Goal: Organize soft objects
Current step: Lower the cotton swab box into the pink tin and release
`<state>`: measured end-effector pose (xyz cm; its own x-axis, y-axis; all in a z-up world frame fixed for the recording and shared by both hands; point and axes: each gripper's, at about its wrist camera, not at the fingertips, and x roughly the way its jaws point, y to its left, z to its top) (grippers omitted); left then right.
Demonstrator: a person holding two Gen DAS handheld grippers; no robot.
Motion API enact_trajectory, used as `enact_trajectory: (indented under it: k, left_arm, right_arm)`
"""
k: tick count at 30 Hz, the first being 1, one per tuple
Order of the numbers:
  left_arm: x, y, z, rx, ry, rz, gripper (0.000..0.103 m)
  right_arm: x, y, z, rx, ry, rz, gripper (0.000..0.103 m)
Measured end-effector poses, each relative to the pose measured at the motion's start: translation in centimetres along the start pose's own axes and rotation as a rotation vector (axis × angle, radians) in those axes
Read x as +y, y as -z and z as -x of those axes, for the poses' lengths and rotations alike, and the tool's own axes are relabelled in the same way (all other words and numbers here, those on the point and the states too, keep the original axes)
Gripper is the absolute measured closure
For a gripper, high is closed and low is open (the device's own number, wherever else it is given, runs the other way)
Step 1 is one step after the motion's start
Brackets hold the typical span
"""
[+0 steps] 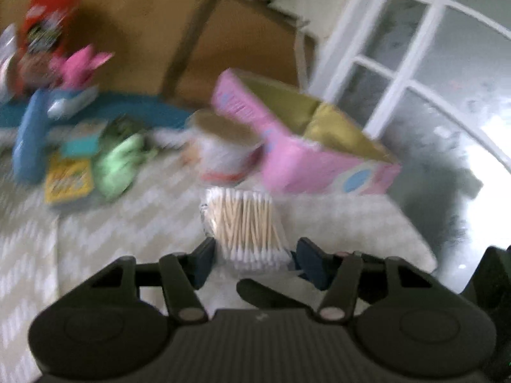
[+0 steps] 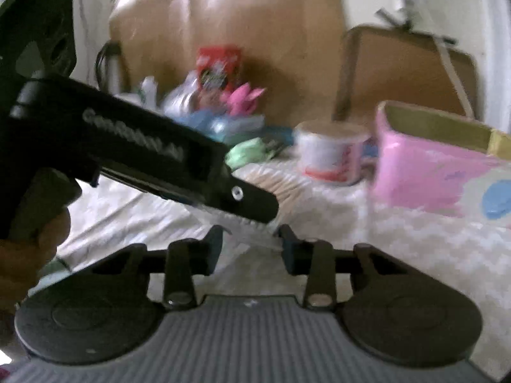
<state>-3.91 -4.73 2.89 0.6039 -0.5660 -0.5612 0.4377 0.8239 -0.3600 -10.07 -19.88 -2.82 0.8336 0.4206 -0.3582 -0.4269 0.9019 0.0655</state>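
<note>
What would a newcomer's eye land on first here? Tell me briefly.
First, the pack of cotton swabs sitting between the fingers of the left hand-held gripper, low in the left wrist view. Next, the open pink box just beyond it on the pale patterned cover, with a white tub beside the box.

Pale wooden sticks with white tips are seen in the cotton swab pack. The box is coloured pink outside, olive-yellow inside, with a blue oval. A white-and-beige zigzag pattern is shown on the cover. The soft toy is light green, the plush pink. Dark blue pads are carried on black fingers.
</note>
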Motion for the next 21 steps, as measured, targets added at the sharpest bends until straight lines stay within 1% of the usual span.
enact_trajectory:
  k: [2, 4, 8, 11, 12, 13, 14, 15, 16, 18, 21]
  left_arm:
    - [-2.0, -1.4, -0.6, -0.034, 0.029, -0.052, 0.048]
    - [-3.9, -3.0, -1.8, -0.056, 0.044, -0.102, 0.048]
    - [-6.9, -6.1, -5.6, -0.093, 0.067, -0.159, 0.048]
    - [-8.4, -7.9, -8.4, -0.116, 0.053, -0.183, 0.047]
    - [-8.7, -8.4, -9.4, -0.122, 0.036, -0.185, 0.045]
    - [-8.8, -8.8, -10.2, -0.117, 0.02, -0.184, 0.039]
    - [-8.7, -9.0, -11.0, -0.106, 0.002, -0.178, 0.036]
    - [-8.6, -9.0, -11.5, -0.094, -0.015, -0.168, 0.034]
    - [-8.5, -9.1, -11.9, -0.076, -0.028, -0.156, 0.034]
    - [-7.7, -8.6, -11.5, -0.06, -0.023, -0.135, 0.034]
    - [-6.3, -7.5, -8.1, -0.118, 0.005, -0.146, 0.03]
  right_arm:
    - [-1.2, -0.8, 1.1, -0.064, 0.059, 0.005, 0.062]
    - [-2.8, -1.7, 1.8, -0.11, 0.121, 0.012, 0.062]
    - [-6.9, -3.6, 1.7, -0.153, 0.218, -0.013, 0.062]
    - [-9.3, -5.0, 0.5, -0.164, 0.274, -0.032, 0.062]
    - [-9.8, -5.4, -0.2, -0.162, 0.291, -0.037, 0.061]
    - [-10.2, -5.7, -0.9, -0.156, 0.312, -0.041, 0.06]
    - [-10.6, -5.8, -1.6, -0.148, 0.342, -0.043, 0.059]
    - [-10.9, -5.4, -1.8, -0.136, 0.373, -0.044, 0.052]
    - [-11.5, -5.3, -2.2, -0.13, 0.404, -0.058, 0.045]
    - [-12.3, -4.9, -1.9, -0.14, 0.408, -0.105, 0.044]
    - [-12.2, -3.9, -0.5, -0.171, 0.384, -0.172, 0.042]
